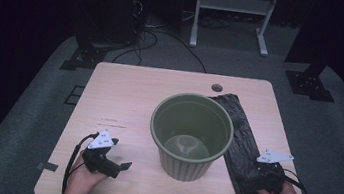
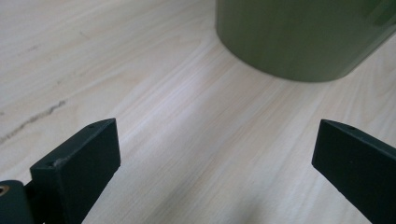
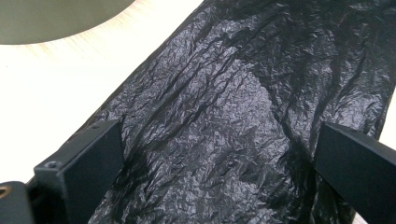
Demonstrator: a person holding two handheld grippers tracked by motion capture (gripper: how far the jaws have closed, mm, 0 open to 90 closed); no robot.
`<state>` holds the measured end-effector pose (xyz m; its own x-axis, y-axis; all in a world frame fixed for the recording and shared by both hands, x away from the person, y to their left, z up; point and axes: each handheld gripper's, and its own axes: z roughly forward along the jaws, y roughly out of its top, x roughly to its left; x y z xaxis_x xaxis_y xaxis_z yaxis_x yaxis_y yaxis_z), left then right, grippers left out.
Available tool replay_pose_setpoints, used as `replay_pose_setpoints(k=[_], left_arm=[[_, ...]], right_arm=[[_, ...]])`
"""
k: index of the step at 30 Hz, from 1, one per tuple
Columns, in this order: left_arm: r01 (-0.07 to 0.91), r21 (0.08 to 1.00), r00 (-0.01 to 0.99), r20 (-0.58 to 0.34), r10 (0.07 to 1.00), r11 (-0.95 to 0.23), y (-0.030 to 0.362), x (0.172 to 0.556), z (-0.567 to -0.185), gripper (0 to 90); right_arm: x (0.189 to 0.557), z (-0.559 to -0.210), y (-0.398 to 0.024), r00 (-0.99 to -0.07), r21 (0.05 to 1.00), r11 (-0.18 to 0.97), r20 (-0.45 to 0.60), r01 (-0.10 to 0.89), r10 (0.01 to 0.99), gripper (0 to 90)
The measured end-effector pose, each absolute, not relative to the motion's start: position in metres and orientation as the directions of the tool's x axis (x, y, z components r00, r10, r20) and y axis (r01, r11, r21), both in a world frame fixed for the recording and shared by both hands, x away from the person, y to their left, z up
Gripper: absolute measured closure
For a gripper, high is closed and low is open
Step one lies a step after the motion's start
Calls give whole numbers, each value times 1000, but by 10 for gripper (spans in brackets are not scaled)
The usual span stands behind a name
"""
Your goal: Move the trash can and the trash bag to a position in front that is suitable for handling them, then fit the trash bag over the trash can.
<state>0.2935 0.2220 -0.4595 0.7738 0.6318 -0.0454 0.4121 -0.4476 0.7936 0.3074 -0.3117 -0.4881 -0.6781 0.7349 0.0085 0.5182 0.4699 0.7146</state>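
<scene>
A green bucket (image 1: pixel 190 136) stands empty near the middle of the table (image 1: pixel 124 96). Right of the bucket lies a black plastic bag (image 1: pixel 244 142), its near end hidden under the right gripper (image 3: pixel 219 168), probably just above it, fingers spread wide. Left of the bucket, over bare wood, the left gripper (image 2: pixel 215 163) is equally released, holding nothing.
</scene>
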Motion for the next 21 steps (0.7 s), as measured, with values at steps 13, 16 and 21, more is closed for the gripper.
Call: replay_pose_setpoints(k=[13,16,21], left_arm=[[435,717,769,19,639,-544,215,300,-483,0],[437,716,769,17,639,-545,215,300,-483,0],[443,715,766,12,643,-541,215,301,-484,0]], right_arm=[[307,-488,-312,-677,715,469,8,518,736,6],[307,-488,-312,-678,716,469,8,517,735,21],[302,-486,-315,-697,749,457,8,479,717,290]])
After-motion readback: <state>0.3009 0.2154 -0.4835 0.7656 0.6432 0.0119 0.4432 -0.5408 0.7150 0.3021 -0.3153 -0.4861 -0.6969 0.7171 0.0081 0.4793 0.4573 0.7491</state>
